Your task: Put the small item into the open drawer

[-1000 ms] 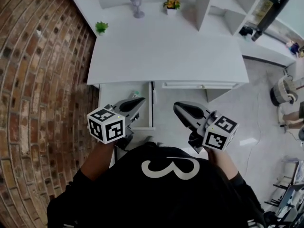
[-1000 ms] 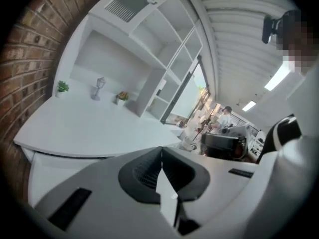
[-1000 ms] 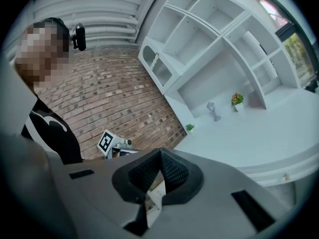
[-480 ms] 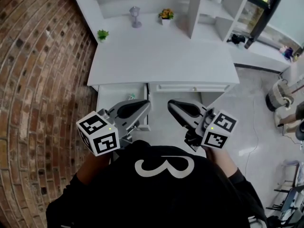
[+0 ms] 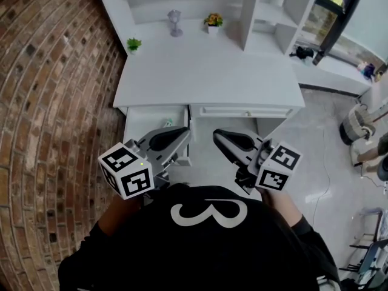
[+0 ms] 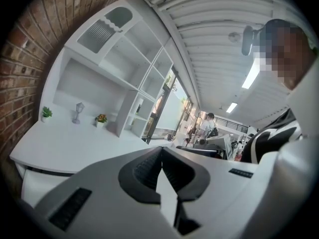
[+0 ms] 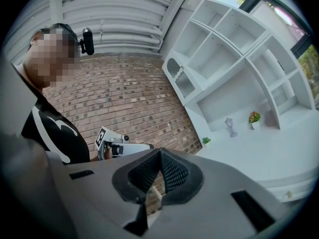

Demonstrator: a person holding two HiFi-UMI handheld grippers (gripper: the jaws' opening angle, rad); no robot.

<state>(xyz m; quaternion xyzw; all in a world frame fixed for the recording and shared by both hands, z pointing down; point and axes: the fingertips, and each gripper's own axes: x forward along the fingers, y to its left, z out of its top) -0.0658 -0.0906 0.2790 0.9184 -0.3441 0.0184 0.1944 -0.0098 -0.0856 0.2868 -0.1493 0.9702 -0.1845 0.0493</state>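
Observation:
An open white drawer (image 5: 140, 130) juts out under the left end of the white desk (image 5: 206, 71). Near its back right corner lies a small greenish item (image 5: 168, 123), too small to make out. My left gripper (image 5: 187, 132) hovers over the drawer's front right corner, jaws shut and empty. To its right, over the floor, my right gripper (image 5: 216, 134) is also shut with nothing in it. In the left gripper view the gripper (image 6: 161, 152) points over the desk; in the right gripper view the gripper (image 7: 159, 154) points at the brick wall and the left gripper's marker cube (image 7: 103, 138).
On the desk's far edge stand a small lamp (image 5: 175, 23), a flower pot (image 5: 213, 21) and a green plant (image 5: 134, 43). A shelf unit (image 5: 267, 11) rises at the back right. A brick wall (image 5: 54, 102) runs along the left. A closed drawer (image 5: 245, 111) is at right.
Since a second ago both grippers have drawn back from the drawer toward the person's body, the left one down and left. In the last half second almost nothing moved.

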